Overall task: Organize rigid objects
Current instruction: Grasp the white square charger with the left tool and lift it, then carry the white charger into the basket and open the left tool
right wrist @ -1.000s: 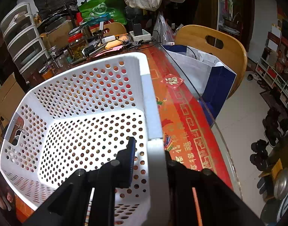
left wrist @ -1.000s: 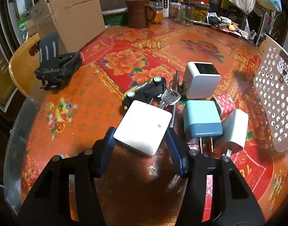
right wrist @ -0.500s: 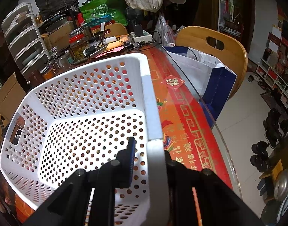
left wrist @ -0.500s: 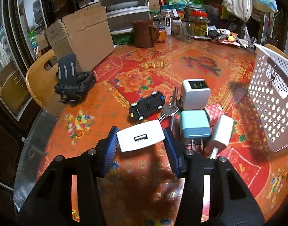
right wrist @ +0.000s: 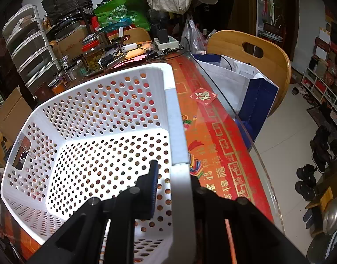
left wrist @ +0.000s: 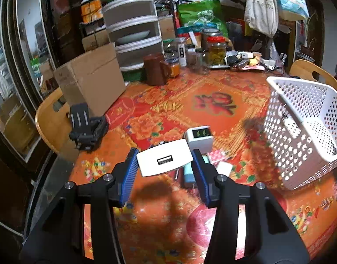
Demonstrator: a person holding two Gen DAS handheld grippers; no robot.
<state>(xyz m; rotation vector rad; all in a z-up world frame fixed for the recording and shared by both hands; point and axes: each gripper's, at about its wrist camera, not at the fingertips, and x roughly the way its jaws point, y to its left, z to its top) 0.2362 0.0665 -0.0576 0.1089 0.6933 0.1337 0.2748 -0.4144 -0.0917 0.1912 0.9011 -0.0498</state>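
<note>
left gripper [left wrist: 165, 165]: blue-padded fingers clamped on a flat white usb charger [left wrist: 165, 160], one pad on each short side; usb port faces the camera; charger held up off the table.
right gripper [right wrist: 171, 176]: fingers pinched on the near rim of the white perforated basket [right wrist: 102, 118], left finger inside the wall, right finger outside and mostly hidden behind the rim.
basket, left wrist view [left wrist: 300, 132]: sits on the table to the right of the charger pile, well apart from the held charger; right gripper not made out here.
basket contents: nothing seen on the perforated floor from the right wrist view; a metal clip hangs at the far handle slot.
chargers on table: white cube charger [left wrist: 199, 140] with a dark face just behind the held one; light blue charger [left wrist: 188, 173] and a white plug [left wrist: 224, 169] partly hidden below the right finger, close together.
table [left wrist: 212, 105]: red-orange floral cloth under glass.
left edge: black folding stand [left wrist: 85, 129] near a cardboard box [left wrist: 91, 79].
far edge: brown jug [left wrist: 156, 69], jars, stacked drawer unit.
right wrist surroundings: wooden chair [right wrist: 249, 52] with a white-and-blue bag [right wrist: 245, 88] beside the table edge.
</note>
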